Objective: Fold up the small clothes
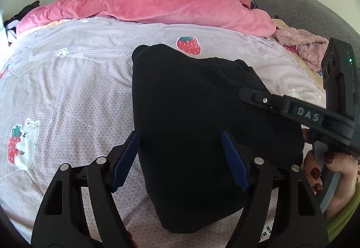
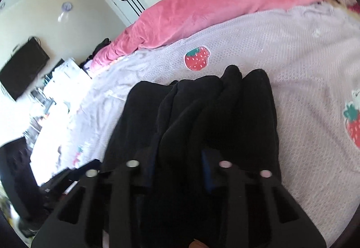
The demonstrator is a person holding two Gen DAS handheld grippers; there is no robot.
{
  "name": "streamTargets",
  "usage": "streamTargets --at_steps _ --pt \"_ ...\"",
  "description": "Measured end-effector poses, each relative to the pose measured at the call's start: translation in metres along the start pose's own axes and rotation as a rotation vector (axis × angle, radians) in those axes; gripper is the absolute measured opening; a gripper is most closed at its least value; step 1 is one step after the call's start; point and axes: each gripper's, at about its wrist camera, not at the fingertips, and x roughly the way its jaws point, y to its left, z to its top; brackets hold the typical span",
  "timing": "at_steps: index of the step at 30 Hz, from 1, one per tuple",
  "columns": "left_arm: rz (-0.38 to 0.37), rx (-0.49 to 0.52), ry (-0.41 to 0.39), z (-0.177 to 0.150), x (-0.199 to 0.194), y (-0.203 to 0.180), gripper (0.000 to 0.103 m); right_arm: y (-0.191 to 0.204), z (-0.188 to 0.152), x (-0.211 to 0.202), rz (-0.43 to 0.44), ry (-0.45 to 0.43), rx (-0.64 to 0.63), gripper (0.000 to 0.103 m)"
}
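Now, going from the left of the left wrist view, a lilac bedspread (image 1: pixel 78 81) printed with strawberries and a white bear covers the bed, and a pink blanket (image 1: pixel 157 5) lies bunched along its far edge at twelve o'clock. At the centre lies the task's thing, a black garment (image 1: pixel 198 117), spread on the bedspread and running toward six o'clock. The left gripper (image 1: pixel 180 158) stands released, its blue pads (image 1: pixel 126 158) wide apart over the garment's near part, pressing on nothing. At three o'clock the right gripper (image 1: pixel 247 92) reaches in over the garment's right side, held by a hand (image 1: pixel 326 173). In the right wrist view the black cloth bunches into folds between its fingers, which are clenched on it.
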Motion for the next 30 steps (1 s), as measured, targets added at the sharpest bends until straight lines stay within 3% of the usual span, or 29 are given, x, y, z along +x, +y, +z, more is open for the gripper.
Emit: streamTargets --at_steps 10,13,17,30 --pt "-0.072 -0.010 -0.004 0.001 -0.014 -0.008 0.066 0.019 0.001 -0.032 -0.069 -0.125 -0.137 0.020" --pt "-0.082 0.004 0.004 0.002 -0.014 -0.015 0.066 0.007 0.000 -0.031 -0.126 -0.101 -0.126 0.020" --pt "-0.078 0.023 0.008 -0.001 -0.012 -0.021 0.066 -0.015 -0.005 -0.023 -0.140 -0.047 -0.046 0.020" --pt "-0.088 0.002 0.034 -0.014 -0.004 -0.021 0.069 -0.022 -0.017 -0.021 -0.237 -0.048 -0.065 0.022"
